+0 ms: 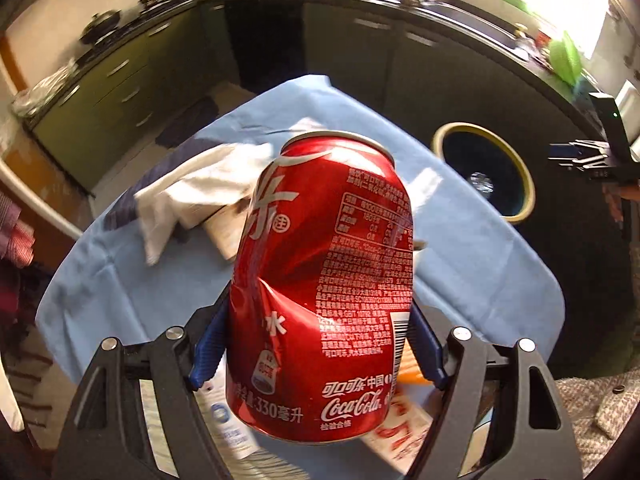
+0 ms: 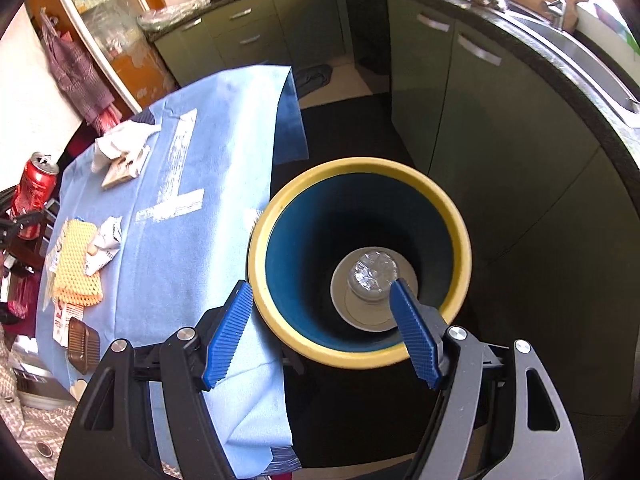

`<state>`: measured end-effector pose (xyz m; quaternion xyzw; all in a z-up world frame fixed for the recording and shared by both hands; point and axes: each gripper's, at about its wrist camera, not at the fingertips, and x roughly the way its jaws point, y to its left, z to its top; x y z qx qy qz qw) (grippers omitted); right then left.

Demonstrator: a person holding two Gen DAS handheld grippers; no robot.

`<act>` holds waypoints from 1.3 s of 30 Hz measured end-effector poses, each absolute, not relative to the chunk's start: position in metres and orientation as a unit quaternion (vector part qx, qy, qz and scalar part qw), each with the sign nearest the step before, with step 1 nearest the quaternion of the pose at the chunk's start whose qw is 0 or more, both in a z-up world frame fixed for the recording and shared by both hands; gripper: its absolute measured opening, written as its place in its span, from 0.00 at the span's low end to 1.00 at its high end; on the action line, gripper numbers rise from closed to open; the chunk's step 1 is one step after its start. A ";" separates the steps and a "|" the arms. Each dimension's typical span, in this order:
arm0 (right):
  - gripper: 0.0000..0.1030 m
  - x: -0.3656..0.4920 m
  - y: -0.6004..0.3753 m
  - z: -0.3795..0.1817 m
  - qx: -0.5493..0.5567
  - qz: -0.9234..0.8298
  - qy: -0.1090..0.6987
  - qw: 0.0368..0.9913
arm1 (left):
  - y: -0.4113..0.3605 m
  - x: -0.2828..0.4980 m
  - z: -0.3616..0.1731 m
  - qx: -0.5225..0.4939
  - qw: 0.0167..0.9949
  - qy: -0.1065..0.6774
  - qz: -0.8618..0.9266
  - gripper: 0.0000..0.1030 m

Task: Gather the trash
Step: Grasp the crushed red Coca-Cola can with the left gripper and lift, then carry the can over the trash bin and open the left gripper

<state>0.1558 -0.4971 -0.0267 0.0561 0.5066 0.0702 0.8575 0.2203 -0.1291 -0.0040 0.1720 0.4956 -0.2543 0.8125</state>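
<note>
A dented red Coca-Cola can [image 1: 324,280] fills the left wrist view, lifted above the blue-clothed table [image 1: 120,292]. My left gripper [image 1: 320,304] is shut on it, the blue pads pressing its lower sides. The same can [image 2: 36,184] shows at the far left of the right wrist view. My right gripper [image 2: 320,284] hangs open over the yellow-rimmed blue bin [image 2: 352,358], nothing between its fingers. A clear plastic bottle [image 2: 372,272] lies at the bin's bottom. The bin [image 1: 464,127] stands on the floor beside the table's right edge.
On the table lie a crumpled white tissue [image 2: 120,140], a small cardboard box [image 2: 124,170], a yellow foam net [image 2: 76,268], a crumpled paper [image 2: 106,244] and a brown plastic tray [image 2: 82,344]. Green kitchen cabinets [image 2: 460,92] curve behind the bin.
</note>
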 end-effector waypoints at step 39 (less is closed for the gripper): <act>0.69 0.082 -0.520 -0.022 0.077 0.077 0.489 0.865 | -0.270 0.206 0.019 0.168 0.814 0.427 -0.356 0.86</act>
